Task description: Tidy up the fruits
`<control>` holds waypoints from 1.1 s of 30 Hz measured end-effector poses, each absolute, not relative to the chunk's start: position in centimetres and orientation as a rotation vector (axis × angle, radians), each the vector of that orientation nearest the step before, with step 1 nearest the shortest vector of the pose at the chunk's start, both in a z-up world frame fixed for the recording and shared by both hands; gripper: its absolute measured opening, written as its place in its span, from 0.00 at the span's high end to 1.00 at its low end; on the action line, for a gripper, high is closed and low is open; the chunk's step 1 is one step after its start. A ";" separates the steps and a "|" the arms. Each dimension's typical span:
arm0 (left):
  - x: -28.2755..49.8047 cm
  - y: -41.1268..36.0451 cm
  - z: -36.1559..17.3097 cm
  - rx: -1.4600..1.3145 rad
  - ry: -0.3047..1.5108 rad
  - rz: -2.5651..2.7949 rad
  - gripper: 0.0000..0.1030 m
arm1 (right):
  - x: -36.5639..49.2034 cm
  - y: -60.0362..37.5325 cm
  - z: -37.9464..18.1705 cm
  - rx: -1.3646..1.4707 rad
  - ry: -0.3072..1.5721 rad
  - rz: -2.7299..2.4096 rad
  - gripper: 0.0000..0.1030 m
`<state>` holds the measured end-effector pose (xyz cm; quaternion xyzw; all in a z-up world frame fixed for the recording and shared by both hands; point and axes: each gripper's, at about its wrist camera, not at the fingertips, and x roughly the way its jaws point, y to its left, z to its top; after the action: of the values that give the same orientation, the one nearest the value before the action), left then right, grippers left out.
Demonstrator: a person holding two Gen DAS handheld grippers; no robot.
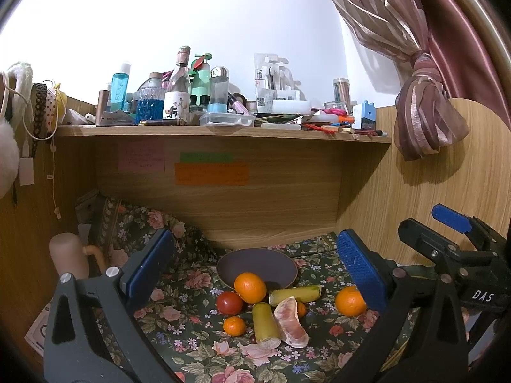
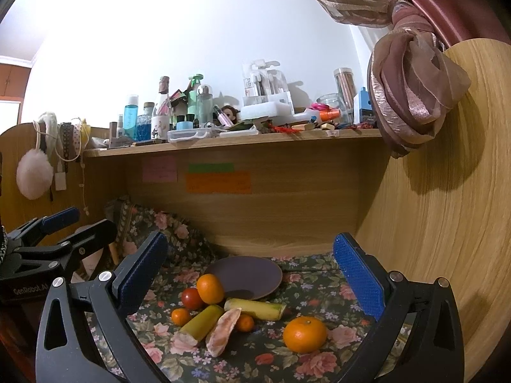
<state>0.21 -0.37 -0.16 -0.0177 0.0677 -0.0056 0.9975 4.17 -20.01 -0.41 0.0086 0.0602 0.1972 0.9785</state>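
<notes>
Fruit clustered low and centre in both views, on a floral tablecloth (image 1: 191,290): large orange (image 1: 250,287) with pebbled skin touching the near rim of a shallow matte purple-brown bowl (image 1: 255,265), glossy red tomato (image 1: 229,302) just to its left, small mandarin (image 1: 234,326) below that. Two yellow-green cut sugarcane-like stalks (image 1: 265,322), cylindrical, one angled toward the camera, the other lying crosswise under the bowl. Peeled pink grapefruit segment (image 1: 290,322), membraned and curved, leaning on the near stalk and hiding most of a second small mandarin (image 2: 245,323). Another orange (image 2: 305,334) apart at right of frame, partly covered by a blue pad in the left view. Nothing visible inside the bowl. Left gripper (image 1: 255,271) and right gripper (image 2: 252,274) both with ribbed blue pads spread wide, holding nothing. Wooden shelf (image 1: 223,131) mid-frame crowded with bottles and jars, labels unreadable; pink curtain (image 1: 424,108) knotted upper right, cut off by the lens edge.
</notes>
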 end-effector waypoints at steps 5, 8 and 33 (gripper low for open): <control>0.2 -0.3 -0.1 -0.037 0.135 -0.010 0.00 | 4.2 -20.0 -0.5 0.017 0.120 0.399 0.00; 0.2 -0.3 0.0 -0.038 0.134 -0.008 0.00 | 4.2 -20.0 -0.5 0.018 0.120 0.399 0.00; -0.1 -0.4 0.2 -0.025 0.118 -0.006 0.00 | 3.8 -19.9 -0.2 0.028 0.102 0.417 0.00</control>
<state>-0.09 -0.38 0.16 -0.0124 0.0590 -0.0030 0.9982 3.81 -19.88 -0.19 0.0140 0.0508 0.2068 0.9770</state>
